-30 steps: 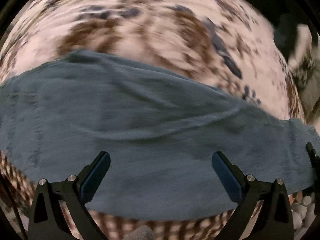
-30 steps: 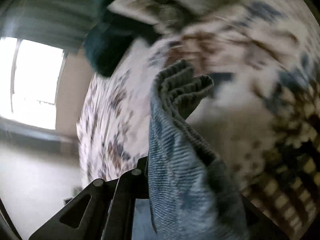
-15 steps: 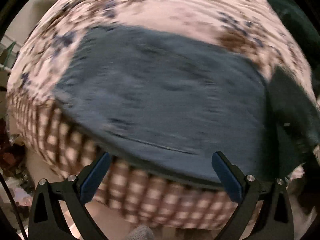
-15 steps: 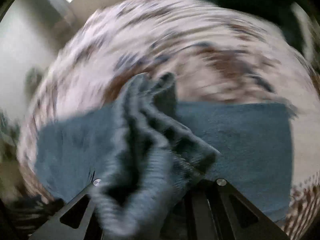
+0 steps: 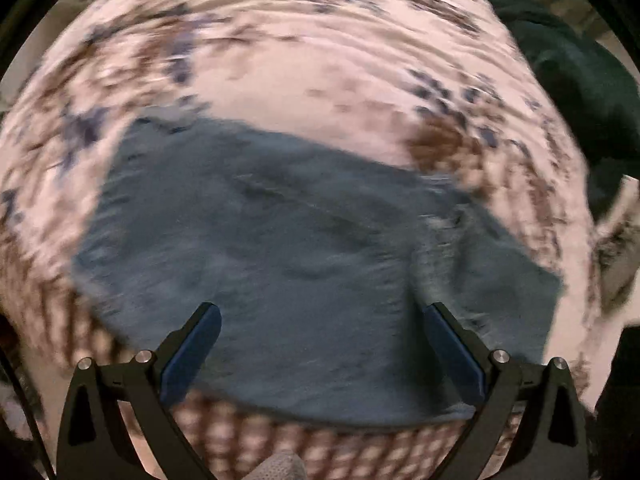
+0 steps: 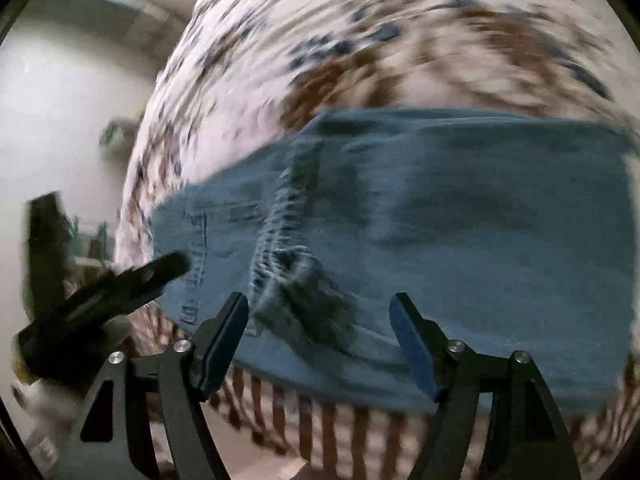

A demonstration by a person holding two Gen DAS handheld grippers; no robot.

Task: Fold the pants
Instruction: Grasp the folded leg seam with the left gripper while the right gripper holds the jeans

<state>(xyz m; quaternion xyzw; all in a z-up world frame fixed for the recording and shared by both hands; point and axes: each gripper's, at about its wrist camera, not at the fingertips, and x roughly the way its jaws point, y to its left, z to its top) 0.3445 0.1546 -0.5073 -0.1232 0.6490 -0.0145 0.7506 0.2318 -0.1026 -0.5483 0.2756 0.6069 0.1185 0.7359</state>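
Observation:
Blue denim pants point(image 5: 304, 264) lie folded in a broad band on a floral bedspread point(image 5: 320, 52). My left gripper point(image 5: 324, 320) hovers over their near edge, pointing steeply down, open, with nothing between its blue pads. In the right wrist view the pants point(image 6: 480, 220) span the bed, and a bunched, rumpled end point(image 6: 296, 280) lies just ahead of my right gripper point(image 6: 318, 308). Its jaws are opening and the pads stand clear of the cloth. The left gripper point(image 6: 120, 284) shows there as a blurred black shape at the pants' left end.
The bedspread's brown checked border point(image 5: 320, 448) hangs over the near bed edge. A dark green cloth point(image 5: 580, 80) lies at the far right of the bed. Left of the bed are a white wall point(image 6: 60, 100) and a small shelf with plants point(image 6: 116, 132).
The right gripper swung the held pant end across onto the spread pants and its jaws came apart, dropping it. The left gripper stayed open and slid sideways over the pants.

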